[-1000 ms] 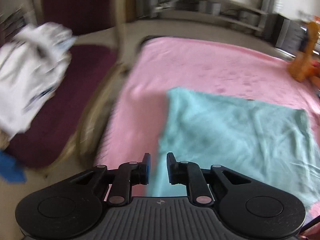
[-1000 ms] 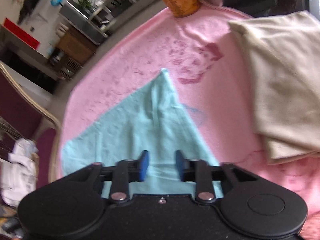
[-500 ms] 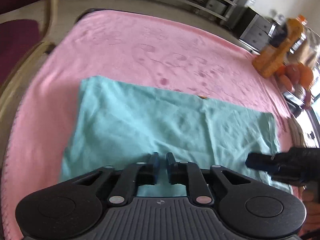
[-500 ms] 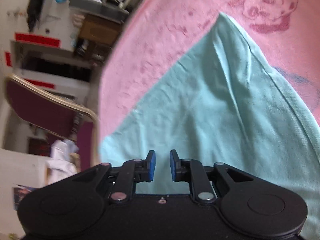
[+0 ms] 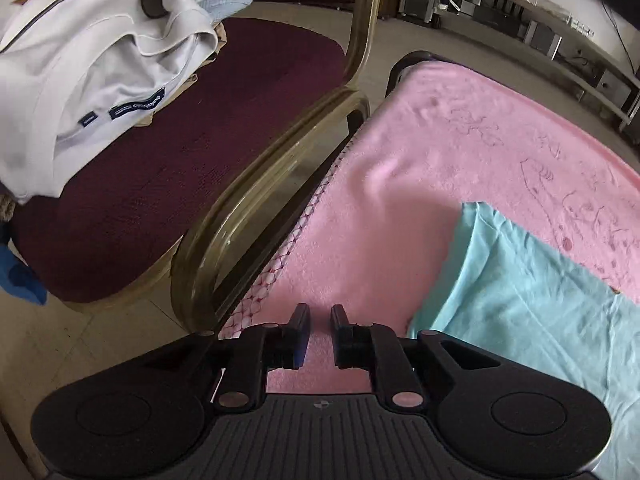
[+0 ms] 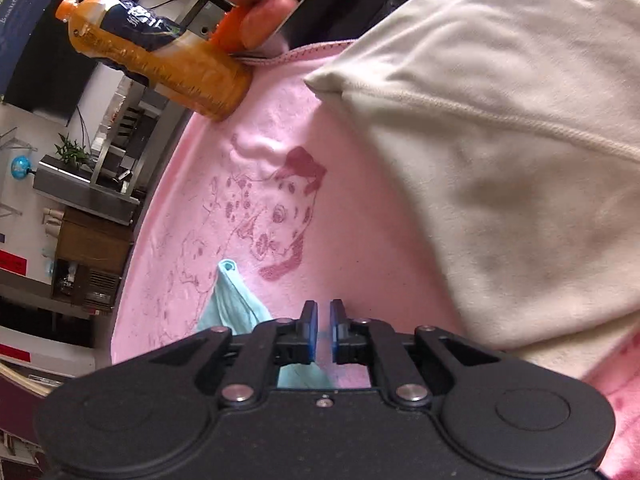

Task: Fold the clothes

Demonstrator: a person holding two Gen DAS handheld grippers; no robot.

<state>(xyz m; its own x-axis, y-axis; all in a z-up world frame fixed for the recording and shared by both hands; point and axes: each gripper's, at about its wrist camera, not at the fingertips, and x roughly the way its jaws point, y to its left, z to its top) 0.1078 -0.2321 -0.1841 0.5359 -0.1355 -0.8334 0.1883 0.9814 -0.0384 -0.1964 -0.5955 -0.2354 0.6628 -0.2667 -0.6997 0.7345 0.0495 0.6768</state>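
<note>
Flanking teal cloth (image 5: 532, 312): chair w/ clothes pile (image 5: 92, 52), beige garment (image 6: 500, 160), juice bottle (image 6: 160, 56)

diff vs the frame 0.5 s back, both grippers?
The left gripper swung left off the teal cloth, now over bare pink blanket facing the chair. The right gripper turned toward the beige garment, jaws narrower. Teal cloth stays spread flat.

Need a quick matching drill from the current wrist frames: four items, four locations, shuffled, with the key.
Items:
1. white garment
2. teal cloth
3. orange bottle
4. beige garment

Locations:
A. spread flat on the pink blanket
B. folded, on the pink blanket's right side
C. heaped on the maroon chair
D. at the blanket's far edge, beside the fruit

Pairs: 1-C, 2-A, 3-D, 4-B
</note>
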